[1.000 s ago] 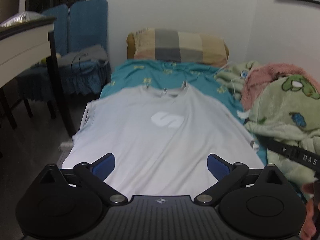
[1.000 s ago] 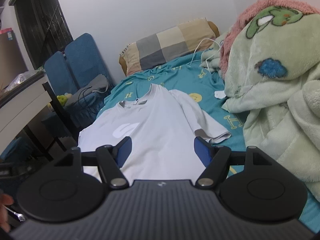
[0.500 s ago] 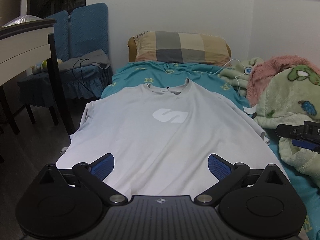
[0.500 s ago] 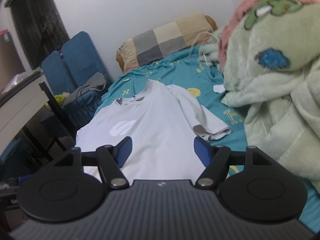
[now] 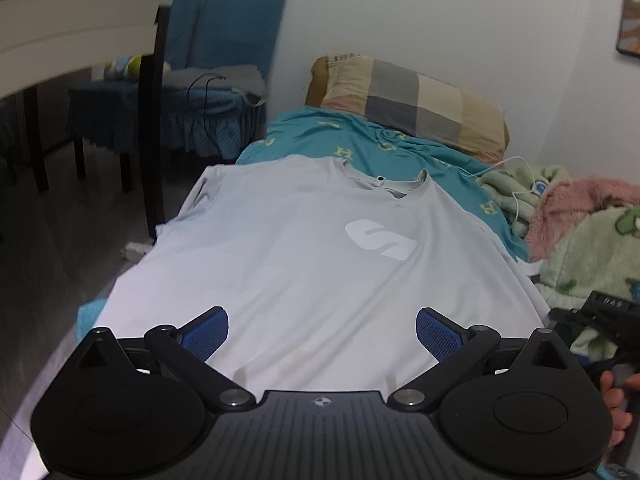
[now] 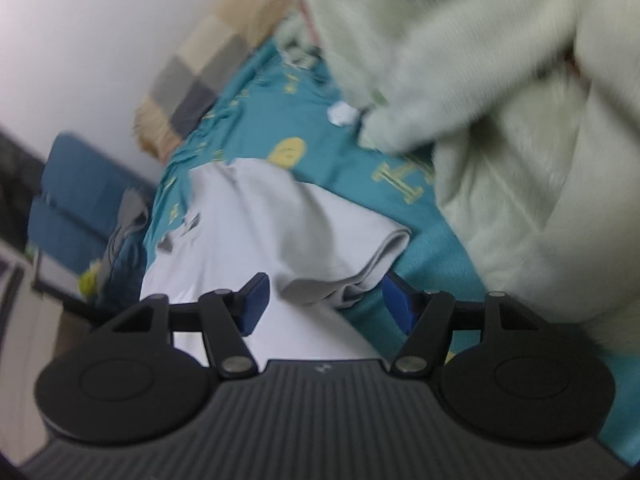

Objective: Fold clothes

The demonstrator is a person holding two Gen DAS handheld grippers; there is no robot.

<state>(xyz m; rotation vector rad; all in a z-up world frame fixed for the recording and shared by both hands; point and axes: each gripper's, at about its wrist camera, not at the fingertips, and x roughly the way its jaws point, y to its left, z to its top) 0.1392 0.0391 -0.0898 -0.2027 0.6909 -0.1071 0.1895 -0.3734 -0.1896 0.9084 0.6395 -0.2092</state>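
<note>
Right up close, the left gripper (image 5: 322, 330) has its two blue pads wide apart, with nothing between them. It hangs over the bottom part of the white T-shirt (image 5: 320, 264). The T-shirt lies flat on the bed, chest side up, with a white mark (image 5: 380, 239) on it. Its neck points toward the far wall.

Over on the other side, the right gripper (image 6: 324, 302) is spread wide too and grips nothing. The picture from this side is blurry. The end of the shirt's right sleeve (image 6: 352, 276) sits just in front of the gap between its pads. I cannot tell if a pad touches the cloth.

Under the shirt is a teal sheet (image 5: 400, 148) with yellow letters. Beside the shirt, on the right, is a heap of fluffy green blanket (image 6: 520, 160). Farther back, a checked pillow (image 5: 408, 100) leans at the head of the bed. Off to the left stands a blue chair (image 5: 236, 40).
</note>
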